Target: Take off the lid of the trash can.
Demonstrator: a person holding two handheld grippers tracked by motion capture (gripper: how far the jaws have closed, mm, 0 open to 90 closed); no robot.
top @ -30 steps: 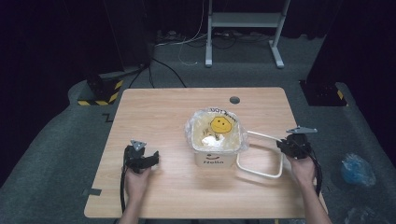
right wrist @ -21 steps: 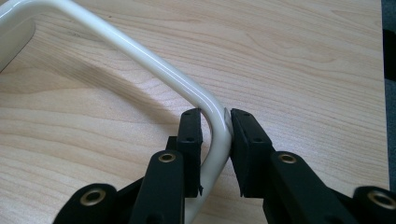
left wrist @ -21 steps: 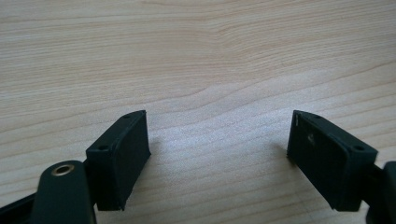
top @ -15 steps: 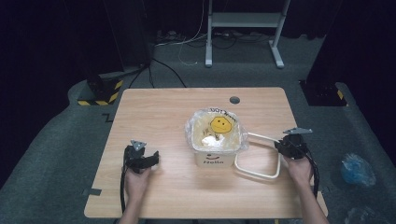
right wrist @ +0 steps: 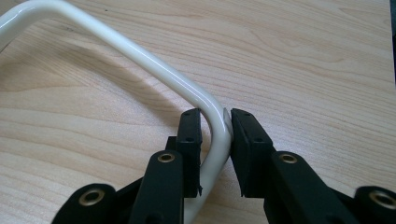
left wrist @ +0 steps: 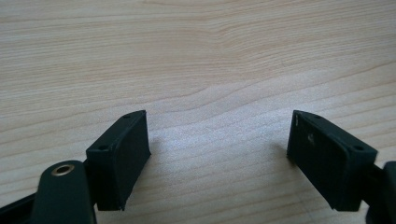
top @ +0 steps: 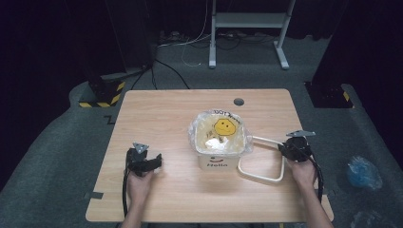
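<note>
The light wooden bench [top: 161, 118] carries a white square plastic bucket [top: 219, 159] lined with a clear bag bearing a yellow smiley, left of the right tool [top: 295, 148]. The right gripper view shows what the high view cannot: that tool clamped on the bucket's glossy white tubular handle [right wrist: 187, 88] at its bend. The left tool [left wrist: 219, 154] gapes wide over bare wood.

Bare forearms, no sleeves; each hand carries a black two-jaw gripper [top: 153, 162] [top: 283, 148] with brass-ringed screws, flat square pads, a grey three-cornered top plate and trailing black cable
</note>
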